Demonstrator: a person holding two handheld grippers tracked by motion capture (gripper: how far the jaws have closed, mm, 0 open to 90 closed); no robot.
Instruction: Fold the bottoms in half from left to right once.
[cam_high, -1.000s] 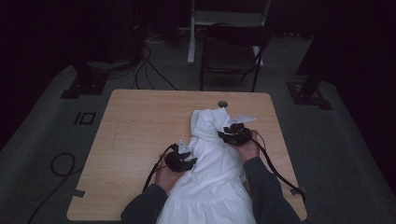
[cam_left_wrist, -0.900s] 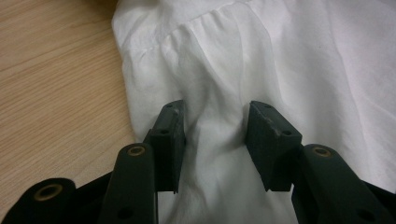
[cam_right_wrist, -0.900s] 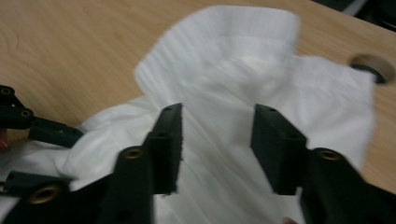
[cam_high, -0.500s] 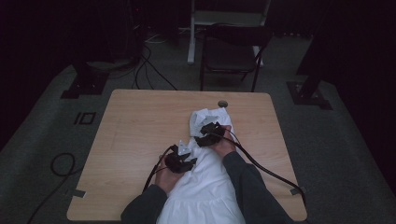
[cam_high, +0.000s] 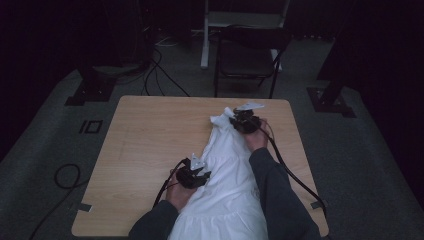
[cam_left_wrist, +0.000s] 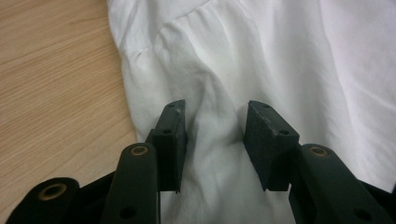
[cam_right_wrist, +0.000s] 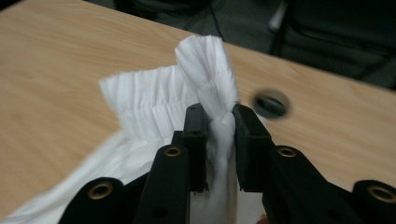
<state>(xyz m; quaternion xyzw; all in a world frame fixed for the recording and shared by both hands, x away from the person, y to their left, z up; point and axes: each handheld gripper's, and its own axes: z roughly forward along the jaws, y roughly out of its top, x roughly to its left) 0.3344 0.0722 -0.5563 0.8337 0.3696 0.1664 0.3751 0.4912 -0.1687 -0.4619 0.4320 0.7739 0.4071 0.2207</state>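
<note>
A white garment (cam_high: 227, 190) lies lengthwise on the wooden surface (cam_high: 145, 145), running from the person's edge up toward the far right corner, with its wide gathered skirt part nearest the person and its narrow ruffled end farthest away. The right claw (cam_high: 239, 120) sits at that far end and has just been closing; in the right gripper view its jaws pinch a bunched fold of the pleated white fabric (cam_right_wrist: 212, 79), which stands up between the pads and fans out above them, so this claw is clenched on the garment. Just past the fabric in that view a small round hole (cam_right_wrist: 270, 103) in the surface shows, blurred. The left claw (cam_high: 196, 174) rests on the garment's left edge about midway along the cloth, near the person. In the left gripper view its jaws stand apart, pressed down onto the white cloth (cam_left_wrist: 280, 60), with a soft ridge of fabric rising between them; the pads do not squeeze it, so this claw is released. Bare wood (cam_left_wrist: 56, 93) lies just beside the cloth's edge there. Beyond the surface a dark chair (cam_high: 247, 55) stands on the grey floor.
</note>
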